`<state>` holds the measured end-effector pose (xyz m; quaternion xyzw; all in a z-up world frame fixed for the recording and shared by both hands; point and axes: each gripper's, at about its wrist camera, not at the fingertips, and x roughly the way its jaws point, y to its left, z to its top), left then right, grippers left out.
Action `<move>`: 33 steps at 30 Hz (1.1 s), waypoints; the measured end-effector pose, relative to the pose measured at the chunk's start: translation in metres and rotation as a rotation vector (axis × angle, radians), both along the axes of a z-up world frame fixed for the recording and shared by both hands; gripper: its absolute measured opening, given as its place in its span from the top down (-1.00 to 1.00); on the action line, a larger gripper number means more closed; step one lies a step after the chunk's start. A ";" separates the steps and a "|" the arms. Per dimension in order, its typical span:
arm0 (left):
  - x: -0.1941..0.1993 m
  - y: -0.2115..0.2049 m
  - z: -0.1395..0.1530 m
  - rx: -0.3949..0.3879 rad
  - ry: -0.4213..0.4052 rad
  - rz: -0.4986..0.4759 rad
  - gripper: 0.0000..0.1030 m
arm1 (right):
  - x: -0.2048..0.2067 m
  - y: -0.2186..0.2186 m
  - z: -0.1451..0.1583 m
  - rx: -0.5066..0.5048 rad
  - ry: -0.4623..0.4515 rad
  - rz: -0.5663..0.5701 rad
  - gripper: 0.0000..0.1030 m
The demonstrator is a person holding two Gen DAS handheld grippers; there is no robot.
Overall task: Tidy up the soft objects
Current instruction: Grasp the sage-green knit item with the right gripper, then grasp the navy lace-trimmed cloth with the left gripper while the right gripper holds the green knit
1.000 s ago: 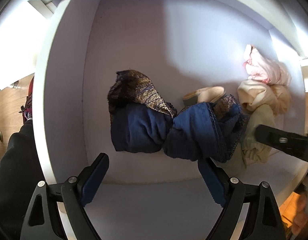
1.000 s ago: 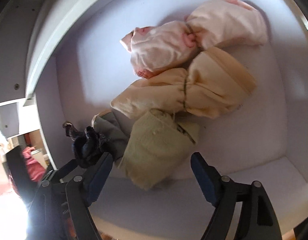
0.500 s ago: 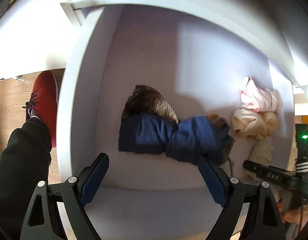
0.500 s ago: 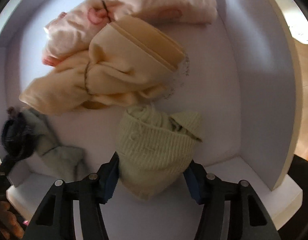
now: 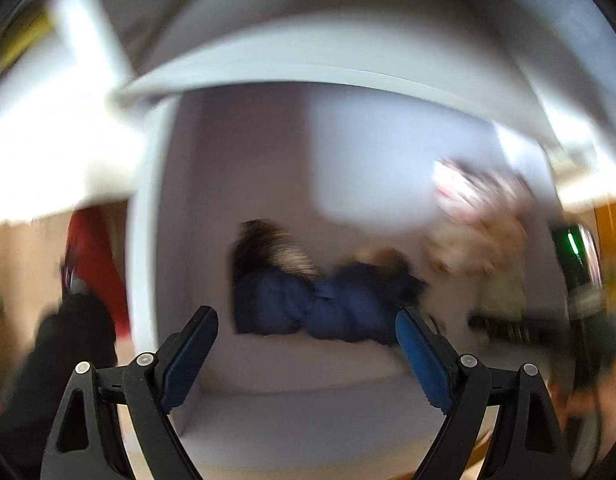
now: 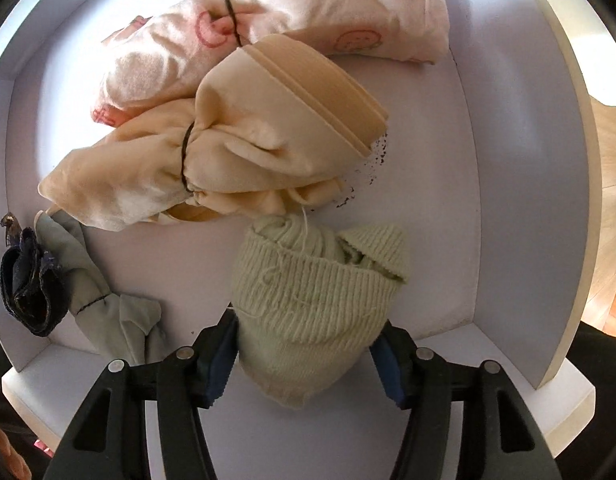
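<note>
In the right wrist view my right gripper [image 6: 304, 354] is shut on a pale green knitted bundle [image 6: 316, 292] at the front of a white shelf compartment [image 6: 504, 184]. Behind it lie a cream bundle [image 6: 244, 148] and a pink smiley-print bundle [image 6: 292, 24], each tied with a black band. A grey-green bundle [image 6: 108, 300] and a dark blue cloth [image 6: 28, 288] lie at the left. In the blurred left wrist view my left gripper [image 5: 308, 344] is open and empty, in front of a dark blue and brown bundle [image 5: 316, 300] in the same compartment.
The compartment's white side walls [image 5: 148, 240] and top board [image 5: 308, 72] frame the opening. A red shoe [image 5: 92, 256] and wooden floor [image 6: 612, 184] show outside it. The other gripper [image 5: 508, 328] shows at the right of the left wrist view.
My left gripper has pulled back from the compartment, leaving the blue bundle inside. My right gripper has turned, moved onto the green knitted bundle and closed on it.
</note>
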<state>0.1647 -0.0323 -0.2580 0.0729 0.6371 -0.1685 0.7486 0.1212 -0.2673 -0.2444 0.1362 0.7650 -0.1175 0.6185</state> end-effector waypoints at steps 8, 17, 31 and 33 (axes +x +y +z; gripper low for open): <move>-0.022 -0.049 -0.012 0.294 -0.006 -0.565 -0.39 | 0.002 -0.022 0.004 0.011 -0.002 -0.006 -0.21; 0.008 -0.060 -0.046 0.333 0.050 -0.617 -0.18 | 0.002 -0.027 0.004 0.015 0.000 -0.009 -0.23; 0.025 -0.048 -0.035 0.101 0.103 -0.341 0.46 | 0.002 -0.020 0.005 -0.030 -0.030 0.047 -0.11; 0.023 -0.040 -0.028 0.051 0.113 -0.288 0.46 | 0.001 -0.019 0.006 -0.032 -0.034 0.053 -0.11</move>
